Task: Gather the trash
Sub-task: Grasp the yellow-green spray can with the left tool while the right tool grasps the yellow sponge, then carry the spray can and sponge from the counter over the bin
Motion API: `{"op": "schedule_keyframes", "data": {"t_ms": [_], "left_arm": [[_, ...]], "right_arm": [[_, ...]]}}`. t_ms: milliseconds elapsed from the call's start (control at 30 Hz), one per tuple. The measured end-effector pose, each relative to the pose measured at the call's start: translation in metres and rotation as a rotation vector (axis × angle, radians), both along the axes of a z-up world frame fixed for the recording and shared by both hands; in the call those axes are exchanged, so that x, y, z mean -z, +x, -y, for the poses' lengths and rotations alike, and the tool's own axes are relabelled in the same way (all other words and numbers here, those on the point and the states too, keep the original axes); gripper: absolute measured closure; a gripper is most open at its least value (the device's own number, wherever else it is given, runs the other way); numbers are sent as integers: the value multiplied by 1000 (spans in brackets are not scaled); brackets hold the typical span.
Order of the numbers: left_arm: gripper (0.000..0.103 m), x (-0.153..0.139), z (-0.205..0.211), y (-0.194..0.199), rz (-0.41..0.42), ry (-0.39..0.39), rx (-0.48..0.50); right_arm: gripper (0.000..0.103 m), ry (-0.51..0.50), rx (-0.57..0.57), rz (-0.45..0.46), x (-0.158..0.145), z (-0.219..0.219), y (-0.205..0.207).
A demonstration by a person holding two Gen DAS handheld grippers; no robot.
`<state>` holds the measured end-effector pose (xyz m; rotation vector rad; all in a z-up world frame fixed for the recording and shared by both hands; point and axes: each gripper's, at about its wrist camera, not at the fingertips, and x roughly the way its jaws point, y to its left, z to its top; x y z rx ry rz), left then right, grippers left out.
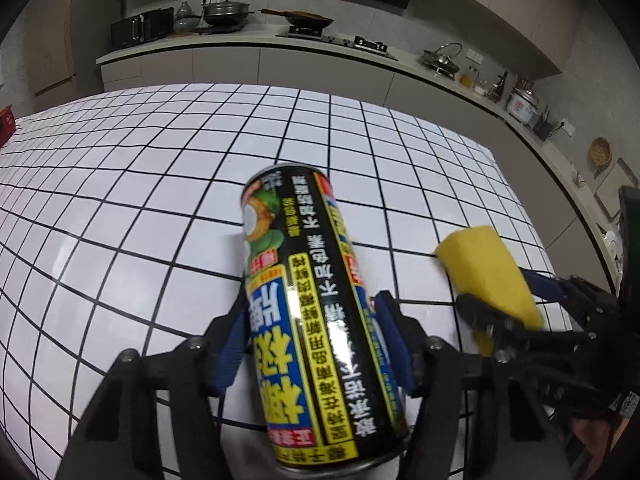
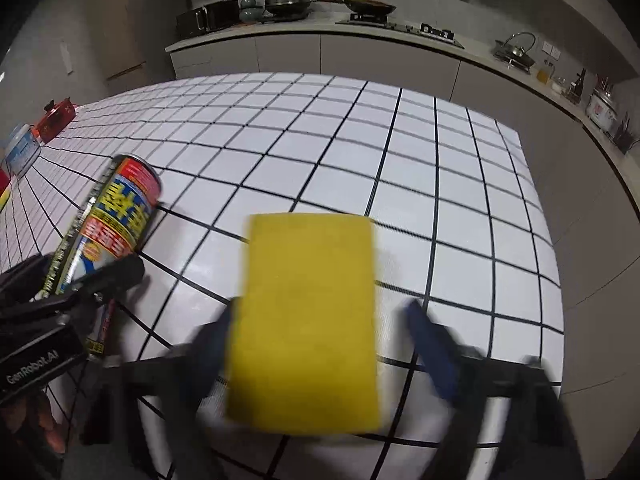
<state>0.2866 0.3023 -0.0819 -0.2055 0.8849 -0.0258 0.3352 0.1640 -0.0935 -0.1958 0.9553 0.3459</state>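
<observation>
My left gripper [image 1: 312, 312] is shut on a tall black, yellow and blue printed can [image 1: 316, 312], which lies along the fingers above the white grid-tiled table [image 1: 160, 200]. The can also shows at the left of the right wrist view [image 2: 112, 224]. A yellow sponge [image 2: 308, 320] lies between the blue pads of my right gripper [image 2: 324, 328]. The left pad touches it and the right pad stands apart, so the jaws look open. The view is blurred. The sponge and right gripper also show at the right of the left wrist view [image 1: 492, 276].
A red packet [image 2: 56, 118] and a blue-and-white container [image 2: 22, 148] sit at the table's far left. Behind the table runs a kitchen counter [image 1: 280, 40] with a microwave, pots, a wok and a stove. The table's right edge [image 2: 556, 280] drops to grey floor.
</observation>
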Motion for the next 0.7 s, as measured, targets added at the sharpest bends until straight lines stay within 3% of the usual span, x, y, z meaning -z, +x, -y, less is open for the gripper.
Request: {"op": "schedule_keyframes", "data": {"t_ms": [167,700], "left_arm": [[49,-9,9,-10,31,-1,23],[49,-22,33,-41,63,-9,29]], "right_arm": [[51,13,-20,-20,-5,4,-6],[51,104,-7,39,-38,50,-39]]}}
